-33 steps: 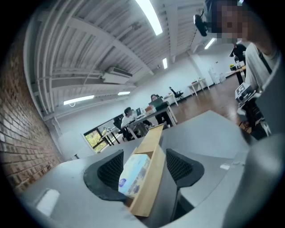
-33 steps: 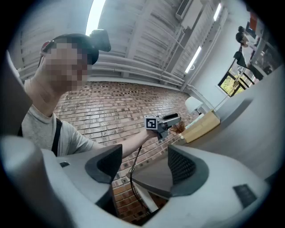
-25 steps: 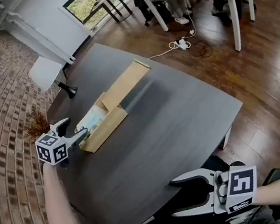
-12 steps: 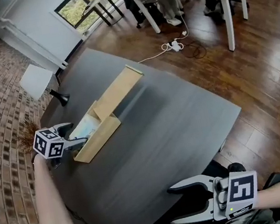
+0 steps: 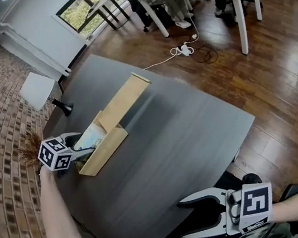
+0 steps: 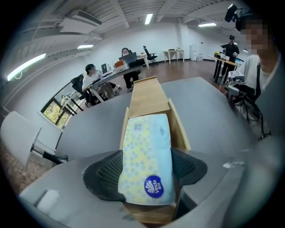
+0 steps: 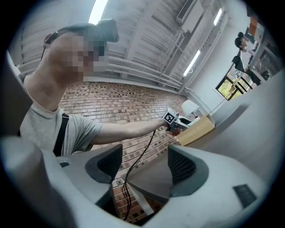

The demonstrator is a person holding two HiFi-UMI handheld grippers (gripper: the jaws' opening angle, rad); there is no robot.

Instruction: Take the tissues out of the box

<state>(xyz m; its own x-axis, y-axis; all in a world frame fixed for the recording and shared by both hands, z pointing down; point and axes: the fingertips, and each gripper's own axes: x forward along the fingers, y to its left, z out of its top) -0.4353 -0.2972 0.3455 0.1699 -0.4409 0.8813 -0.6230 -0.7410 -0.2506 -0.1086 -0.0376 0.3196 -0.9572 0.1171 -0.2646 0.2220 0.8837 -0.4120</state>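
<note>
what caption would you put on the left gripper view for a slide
Jaws of the left gripper closing on the tissue pack inside the open wooden box on the dark table.

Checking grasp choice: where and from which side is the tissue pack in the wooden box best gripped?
Probably grip the tissue pack across its near end, coming from the left gripper side: that end sits clear of the wooden box walls flanking the rest. Its closing fingers have it between them.
</note>
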